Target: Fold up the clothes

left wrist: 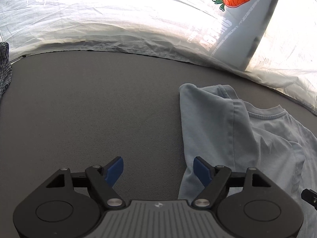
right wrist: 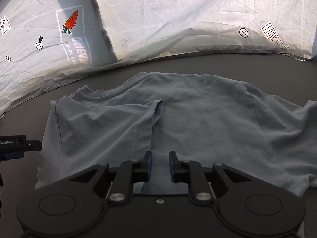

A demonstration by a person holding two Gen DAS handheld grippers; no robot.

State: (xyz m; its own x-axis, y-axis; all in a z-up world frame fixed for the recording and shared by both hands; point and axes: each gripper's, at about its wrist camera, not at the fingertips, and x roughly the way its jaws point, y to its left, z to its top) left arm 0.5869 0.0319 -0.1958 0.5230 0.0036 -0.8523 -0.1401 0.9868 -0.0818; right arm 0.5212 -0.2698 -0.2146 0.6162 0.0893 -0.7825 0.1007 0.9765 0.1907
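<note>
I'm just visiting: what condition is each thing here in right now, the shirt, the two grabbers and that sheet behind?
blue T-shirt: lying on the mat, one sleeve side folded over.
left gripper: open wide, empty.
right gripper: slightly open over the shirt, gripping nothing.
white sheet: creased, backlit.

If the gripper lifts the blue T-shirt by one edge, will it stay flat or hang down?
The blue T-shirt would probably hang limp: its folded-over sleeve already drapes in soft wrinkles. It looks thin, so likely light. On the dark table it may drag and bunch rather than slide.
</note>
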